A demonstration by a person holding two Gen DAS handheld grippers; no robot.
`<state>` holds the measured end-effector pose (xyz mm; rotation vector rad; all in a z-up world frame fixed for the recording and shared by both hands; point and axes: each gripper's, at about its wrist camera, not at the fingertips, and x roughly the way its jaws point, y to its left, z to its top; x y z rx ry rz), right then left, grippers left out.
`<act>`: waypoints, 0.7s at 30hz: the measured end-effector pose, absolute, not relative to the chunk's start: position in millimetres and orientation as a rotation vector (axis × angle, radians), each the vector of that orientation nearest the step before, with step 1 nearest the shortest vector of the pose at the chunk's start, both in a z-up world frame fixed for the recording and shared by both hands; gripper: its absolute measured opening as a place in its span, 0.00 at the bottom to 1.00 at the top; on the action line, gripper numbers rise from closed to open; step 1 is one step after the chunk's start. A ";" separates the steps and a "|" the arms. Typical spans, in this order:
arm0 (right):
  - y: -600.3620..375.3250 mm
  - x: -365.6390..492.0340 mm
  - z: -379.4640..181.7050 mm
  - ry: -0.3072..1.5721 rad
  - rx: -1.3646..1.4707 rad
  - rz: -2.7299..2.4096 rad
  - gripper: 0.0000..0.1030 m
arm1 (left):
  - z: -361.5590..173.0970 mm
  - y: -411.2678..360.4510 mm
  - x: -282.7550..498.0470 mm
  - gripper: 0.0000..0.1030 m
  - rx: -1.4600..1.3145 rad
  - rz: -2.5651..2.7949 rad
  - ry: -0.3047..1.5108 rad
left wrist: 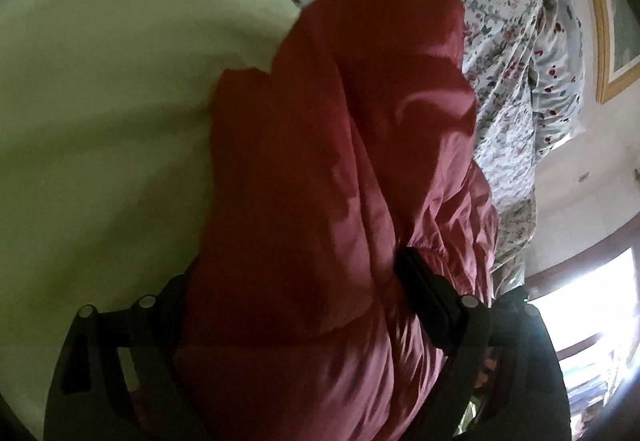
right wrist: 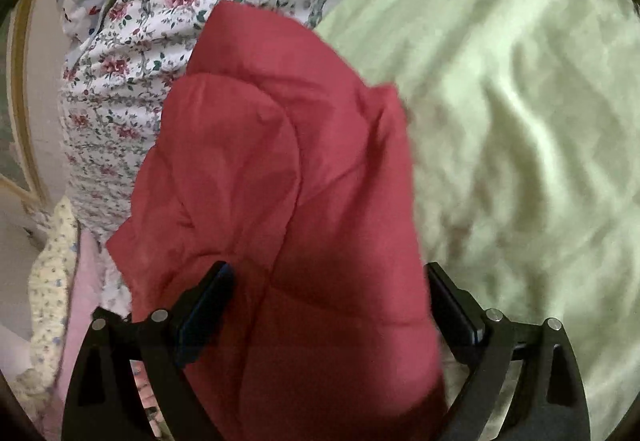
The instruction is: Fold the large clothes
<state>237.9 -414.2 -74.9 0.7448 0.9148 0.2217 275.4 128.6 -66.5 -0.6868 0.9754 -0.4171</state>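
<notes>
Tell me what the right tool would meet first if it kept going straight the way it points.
The red garment: it already fills the gap between the right tool's fingers. Beyond it probably lies the green sheet, though depth is unclear.

Dim indoor light, soft blur, strong fisheye bend

In the left wrist view a window (left wrist: 592, 317) at lower right glares white and washes out detail there; the red garment (left wrist: 340, 181) is smeared and shadowed near the lens. In the right wrist view light is flatter, the green sheet (right wrist: 520, 121) brightest, its folds soft. Both pictures curve and blacken at the corners.
</notes>
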 end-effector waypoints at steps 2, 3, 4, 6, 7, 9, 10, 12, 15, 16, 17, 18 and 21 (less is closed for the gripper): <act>-409.5 238.4 -74.4 0.920 0.742 0.231 0.80 | -63.3 123.1 274.9 0.77 -0.665 -0.421 0.973; -407.1 238.0 -72.8 0.924 0.732 0.228 0.76 | -60.5 121.1 273.8 0.74 -0.663 -0.428 0.970; -404.8 237.1 -70.6 0.927 0.725 0.232 0.68 | -58.0 120.4 272.0 0.68 -0.664 -0.434 0.968; -401.6 234.8 -64.4 0.927 0.712 0.236 0.56 | -53.7 121.0 268.2 0.59 -0.660 -0.448 0.960; -400.0 233.2 -60.7 0.926 0.704 0.239 0.50 | -49.4 120.2 264.8 0.56 -0.654 -0.454 0.954; -398.4 231.1 -55.3 0.925 0.695 0.238 0.44 | -43.5 119.2 260.6 0.54 -0.650 -0.459 0.948; -396.7 230.6 -52.1 0.917 0.702 0.249 0.42 | -40.2 118.5 257.8 0.53 -0.650 -0.460 0.944; -394.7 227.0 -47.4 0.915 0.705 0.249 0.40 | -34.9 120.7 251.3 0.52 -0.650 -0.465 0.935; -394.3 215.2 -41.5 0.914 0.716 0.263 0.38 | -25.6 122.7 234.8 0.50 -0.650 -0.480 0.924; -393.5 209.3 -39.3 0.915 0.720 0.274 0.38 | -21.9 123.7 228.2 0.50 -0.650 -0.487 0.921; -393.5 204.2 -37.9 0.917 0.726 0.283 0.37 | -19.7 126.5 220.6 0.49 -0.651 -0.492 0.917; -392.8 197.2 -36.2 0.920 0.730 0.295 0.37 | -17.9 130.4 210.6 0.49 -0.653 -0.497 0.916; -388.3 171.4 -32.3 0.934 0.718 0.319 0.37 | -13.3 136.4 179.1 0.49 -0.646 -0.506 0.917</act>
